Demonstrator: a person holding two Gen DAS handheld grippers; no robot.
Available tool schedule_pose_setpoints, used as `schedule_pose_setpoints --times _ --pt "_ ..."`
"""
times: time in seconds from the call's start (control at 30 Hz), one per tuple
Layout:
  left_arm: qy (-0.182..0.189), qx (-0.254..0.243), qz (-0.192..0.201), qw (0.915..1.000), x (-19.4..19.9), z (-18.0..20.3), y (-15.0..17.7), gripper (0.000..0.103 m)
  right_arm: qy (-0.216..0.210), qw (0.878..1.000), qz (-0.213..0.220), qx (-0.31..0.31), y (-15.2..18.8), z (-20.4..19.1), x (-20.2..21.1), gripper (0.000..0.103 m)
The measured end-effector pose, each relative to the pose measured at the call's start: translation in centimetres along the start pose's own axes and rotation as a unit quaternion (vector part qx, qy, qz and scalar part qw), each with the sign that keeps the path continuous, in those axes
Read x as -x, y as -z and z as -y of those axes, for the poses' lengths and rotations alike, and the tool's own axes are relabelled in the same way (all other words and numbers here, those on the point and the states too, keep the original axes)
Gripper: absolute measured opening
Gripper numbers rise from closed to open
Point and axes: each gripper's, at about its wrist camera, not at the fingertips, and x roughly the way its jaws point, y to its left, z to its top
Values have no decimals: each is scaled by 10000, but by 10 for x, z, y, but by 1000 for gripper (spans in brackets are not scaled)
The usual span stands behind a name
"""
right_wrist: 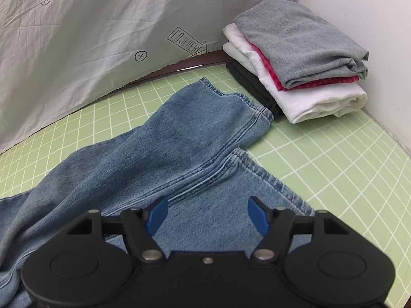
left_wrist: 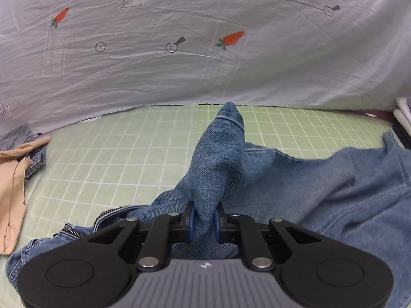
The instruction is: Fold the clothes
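Your left gripper (left_wrist: 205, 218) is clamped on a raised fold of jeans (left_wrist: 295, 179); right gripper (right_wrist: 206, 214) hangs w/ jaws apart above the legs. Denim's heavy, floppy: grab the hems (right_wrist: 236, 97) at 12 o'clock.

The left gripper (left_wrist: 204, 219) pinches a raised fold of jeans (left_wrist: 218, 159) over the green mat (left_wrist: 115, 159); beige cloth (left_wrist: 11, 179) lies left.
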Motion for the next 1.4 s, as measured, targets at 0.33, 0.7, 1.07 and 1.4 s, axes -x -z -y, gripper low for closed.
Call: schedule_pose_setpoints --times 0.33,0.7,1.07,1.4 --pt "-5 -325 -481 9983 2 51 64 36 -423 9974 -432 395 54 28 16 70" --pt "542 302 -146 9980 31 -14 20 49 -391 9965 -720 154 94 20 26 72" --pt "704 284 -873 9933 -48 -95 -21 57 58 9968 -783 168 114 -41 32 75" --pt "1324 1967 -1196 9641 -93 -142 -20 22 342 9950 -807 482 123 -66 40 75"
